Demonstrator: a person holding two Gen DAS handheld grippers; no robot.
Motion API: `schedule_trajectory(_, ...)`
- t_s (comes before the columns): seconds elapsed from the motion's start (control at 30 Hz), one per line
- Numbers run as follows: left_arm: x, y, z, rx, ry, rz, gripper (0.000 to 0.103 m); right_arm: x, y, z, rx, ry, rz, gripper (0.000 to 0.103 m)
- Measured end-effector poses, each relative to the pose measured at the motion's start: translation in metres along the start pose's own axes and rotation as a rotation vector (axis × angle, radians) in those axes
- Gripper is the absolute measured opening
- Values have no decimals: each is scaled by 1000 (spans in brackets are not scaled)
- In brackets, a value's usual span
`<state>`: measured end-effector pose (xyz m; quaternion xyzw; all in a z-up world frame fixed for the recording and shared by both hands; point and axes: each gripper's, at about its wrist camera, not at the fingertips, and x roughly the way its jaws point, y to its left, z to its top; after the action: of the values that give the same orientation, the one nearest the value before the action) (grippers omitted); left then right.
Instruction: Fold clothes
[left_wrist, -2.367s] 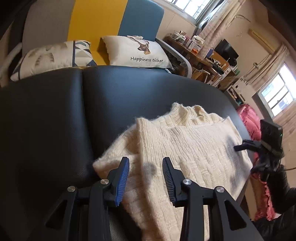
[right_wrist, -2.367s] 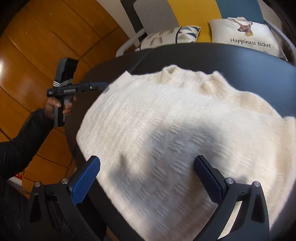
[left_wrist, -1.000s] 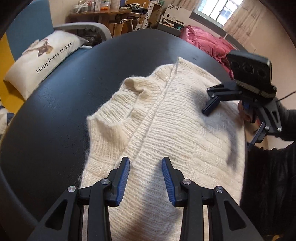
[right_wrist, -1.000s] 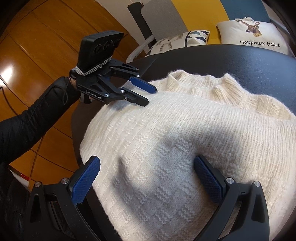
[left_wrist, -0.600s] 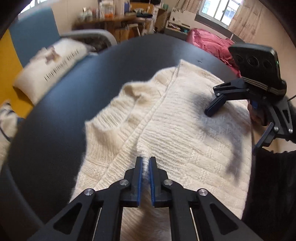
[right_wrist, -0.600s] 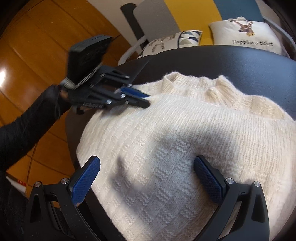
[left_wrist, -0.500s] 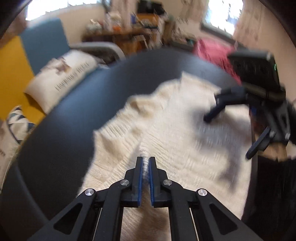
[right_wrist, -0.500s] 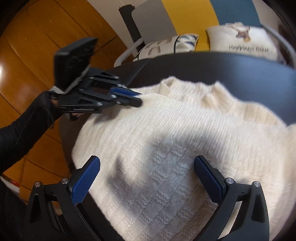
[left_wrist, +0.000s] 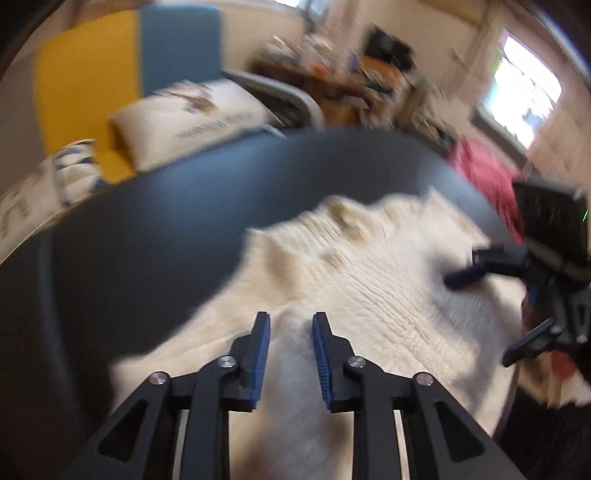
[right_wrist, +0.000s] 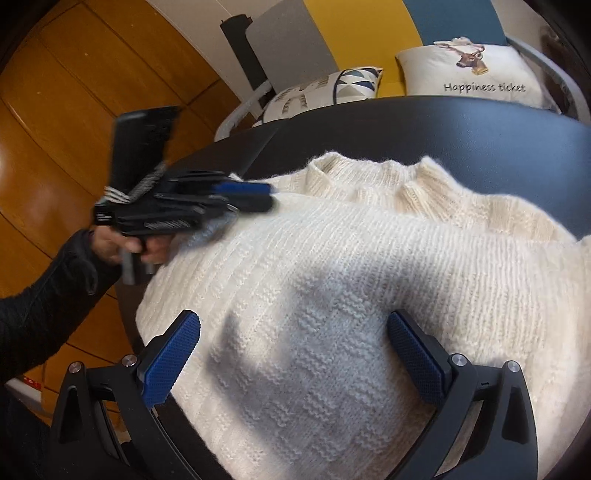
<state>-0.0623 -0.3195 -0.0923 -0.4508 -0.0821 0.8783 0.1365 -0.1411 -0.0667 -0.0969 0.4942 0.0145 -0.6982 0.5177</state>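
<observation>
left claw (left_wrist: 290, 325) blurred, its pads a little apart over the cream sweater (right_wrist: 332, 280) lying on the black bench (right_wrist: 461, 129); right claw (right_wrist: 291, 341) spread wide above the knit, holding nothing

I count one cream knit sweater (right_wrist: 369, 295) lying on one black table (right_wrist: 461, 133). Behind the table I see two cushions: one printed with a deer (right_wrist: 472, 74) and one with a triangle pattern (right_wrist: 325, 92). I hold two grippers, my left gripper (left_wrist: 290, 336) and my right gripper (right_wrist: 295, 350), each with two blue-padded fingers.
</observation>
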Motion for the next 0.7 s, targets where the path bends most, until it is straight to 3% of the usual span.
schedule_trajectory(0.07, -33, 17, -18, -102, -66, -14, 29, -3, 15, 3, -30, -11, 8, 103)
schedule_trajectory(0.27, -115, 51, -122, -318, -139, -30, 35, 25, 67, 3, -112, 46, 102, 103)
schedule_trajectory(0.33, -131, 53, -158, -358, -125, -46, 35, 39, 73, -3, -104, 69, 89, 103)
schedule_trajectory(0.47, -140, 30, -200, -302, -99, -72, 41, 54, 80, -12, -106, 67, 9, 103)
schedule_trajectory(0.6, -131, 13, -204, -210, -88, -134, 46, 53, 82, -17, -95, 46, -30, 103)
schedule_trajectory(0.7, -123, 17, -200, -202, -90, -153, 46, 56, 85, -19, -109, 30, -60, 103)
